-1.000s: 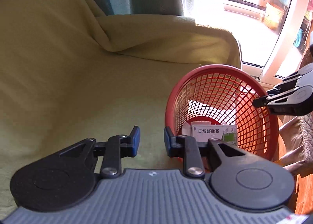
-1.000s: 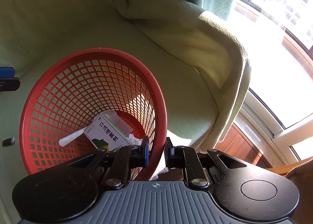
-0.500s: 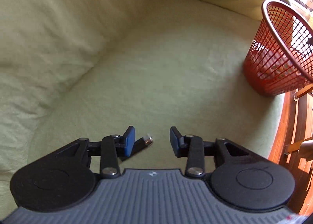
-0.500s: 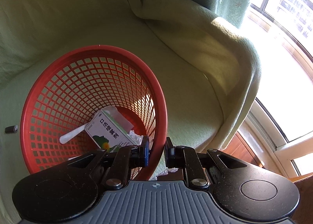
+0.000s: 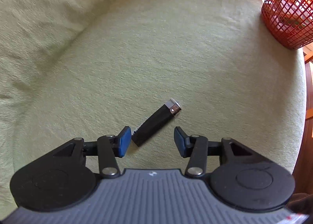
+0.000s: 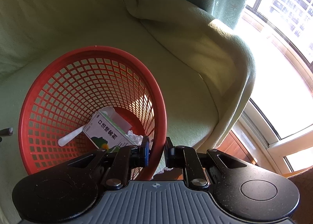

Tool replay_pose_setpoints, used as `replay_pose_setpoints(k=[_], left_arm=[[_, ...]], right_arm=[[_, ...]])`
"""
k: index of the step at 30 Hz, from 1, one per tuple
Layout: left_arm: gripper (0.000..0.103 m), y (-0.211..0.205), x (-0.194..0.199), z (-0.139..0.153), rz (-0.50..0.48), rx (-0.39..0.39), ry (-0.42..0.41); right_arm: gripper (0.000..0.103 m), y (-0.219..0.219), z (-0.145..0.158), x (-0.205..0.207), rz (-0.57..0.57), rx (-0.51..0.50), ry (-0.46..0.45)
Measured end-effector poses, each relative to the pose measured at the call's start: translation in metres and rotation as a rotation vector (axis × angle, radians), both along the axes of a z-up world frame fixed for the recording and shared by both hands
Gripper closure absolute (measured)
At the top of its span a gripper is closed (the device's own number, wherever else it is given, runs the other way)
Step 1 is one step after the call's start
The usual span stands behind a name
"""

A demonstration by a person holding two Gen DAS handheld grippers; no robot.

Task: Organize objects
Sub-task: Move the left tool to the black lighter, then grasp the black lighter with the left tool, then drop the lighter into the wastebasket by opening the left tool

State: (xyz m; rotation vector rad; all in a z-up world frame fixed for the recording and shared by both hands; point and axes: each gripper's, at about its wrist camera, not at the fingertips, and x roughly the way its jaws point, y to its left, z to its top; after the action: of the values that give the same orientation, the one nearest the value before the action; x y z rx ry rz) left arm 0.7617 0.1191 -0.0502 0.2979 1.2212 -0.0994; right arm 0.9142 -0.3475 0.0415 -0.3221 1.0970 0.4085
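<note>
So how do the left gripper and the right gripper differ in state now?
The left gripper has its jaws wide open and holds nothing; the right gripper is shut on the red basket rim. The left points at a black tube on the sofa; the right steadies the basket. Both have blue pads.

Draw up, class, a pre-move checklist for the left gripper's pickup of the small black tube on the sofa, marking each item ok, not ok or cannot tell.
1. Left gripper jaws open wide enough for the black tube: ok.
2. Tube centred between the jaws: not ok; its near end lies beside the left fingertip, and it runs diagonally toward the right.
3. Tube lying free on the sofa cover, nothing on top: ok.
4. Right gripper clamped on the red basket rim: ok.
5. Room in the basket: ok; only a medicine box, a white spoon and crumpled paper sit at the bottom.
6. Grip firm enough to hold the basket steady: cannot tell.
</note>
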Motion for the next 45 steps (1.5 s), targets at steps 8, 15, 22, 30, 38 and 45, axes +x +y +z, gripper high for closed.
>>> replay_pose_setpoints(k=[8,15,22,30,38,45], left_arm=[[0.063,0.008,0.022,-0.026,-0.147,-0.031,0.063],[0.085,0.003,0.029,-0.022,-0.176,-0.066,0.118],[0.085,-0.010,0.034,-0.007,-0.066,-0.062,0.088],[0.085,-0.048,0.041,0.060,-0.005,-0.112,-0.030],[0.085,-0.121,0.069,0.145,-0.103,-0.163,-0.167],[0.085,-0.191,0.102,0.188,-0.221,-0.204,-0.231]], right_arm=[[0.091,0.006,0.000,-0.002,-0.044,-0.022,-0.004],[0.091,0.005,0.000,-0.006,-0.089,-0.010,-0.007],[0.092,0.003,-0.001,-0.006,-0.069,0.010,0.010],[0.092,0.001,-0.001,0.001,-0.060,0.020,0.040],[0.092,0.007,0.003,0.007,-0.013,0.016,0.048],[0.092,0.004,0.003,0.014,0.027,0.034,0.057]])
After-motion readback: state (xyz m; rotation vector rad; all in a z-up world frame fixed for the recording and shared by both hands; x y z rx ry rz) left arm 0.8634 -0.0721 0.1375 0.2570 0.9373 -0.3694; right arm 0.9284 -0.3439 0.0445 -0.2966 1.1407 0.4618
